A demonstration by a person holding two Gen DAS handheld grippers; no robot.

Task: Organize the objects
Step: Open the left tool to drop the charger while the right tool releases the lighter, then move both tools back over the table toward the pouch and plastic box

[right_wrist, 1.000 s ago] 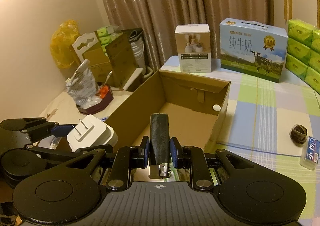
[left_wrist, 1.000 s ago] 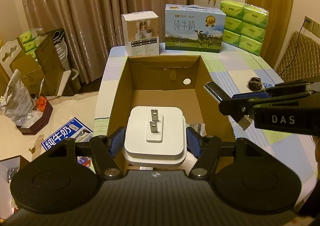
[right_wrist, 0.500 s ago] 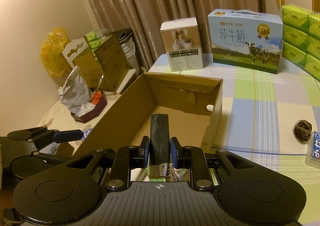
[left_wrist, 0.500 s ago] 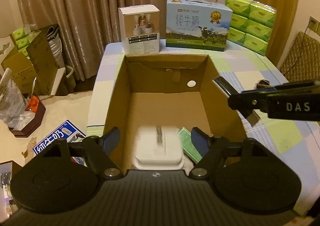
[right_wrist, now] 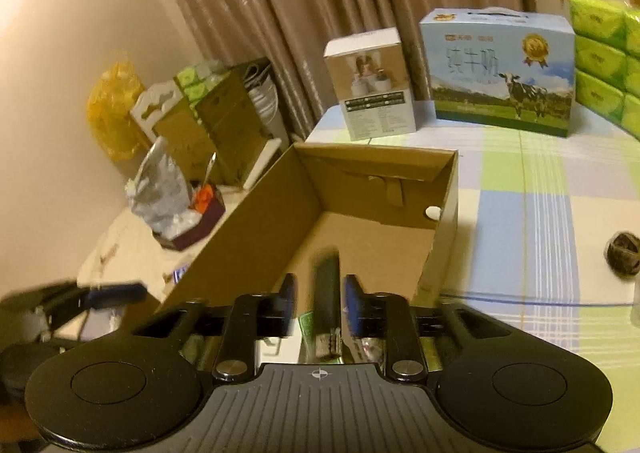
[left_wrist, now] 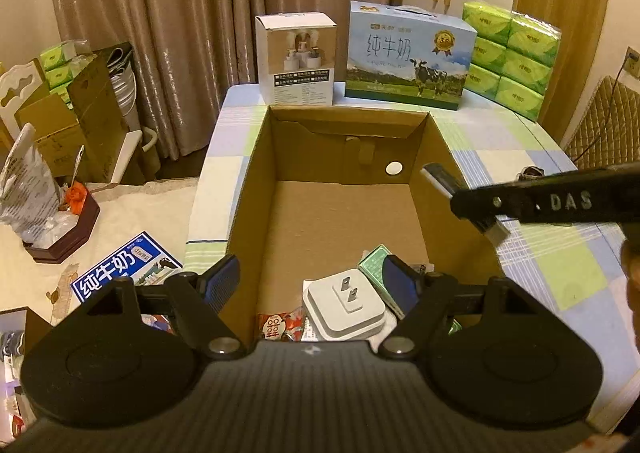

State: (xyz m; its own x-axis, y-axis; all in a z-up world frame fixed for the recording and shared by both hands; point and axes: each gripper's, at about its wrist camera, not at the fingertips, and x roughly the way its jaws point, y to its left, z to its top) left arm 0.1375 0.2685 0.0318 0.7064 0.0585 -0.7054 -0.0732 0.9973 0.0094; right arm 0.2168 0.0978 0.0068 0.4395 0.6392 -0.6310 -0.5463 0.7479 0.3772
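An open cardboard box stands on the checked tablecloth. A white plug adapter lies inside its near end, beside a green packet and a red snack wrapper. My left gripper is open and empty above the adapter. My right gripper hovers over the box with its jaws parted; the dark lighter sits between them, blurred, clear of both pads. In the left wrist view the lighter shows at the right gripper's tip above the box's right wall.
A white product box, a milk carton case and green tissue packs stand at the table's far edge. A dark round object lies on the cloth to the right. Cartons and a chair crowd the left.
My left gripper opened and the white adapter dropped into the box. My right gripper's jaws have parted from the lighter, which blurs between them.
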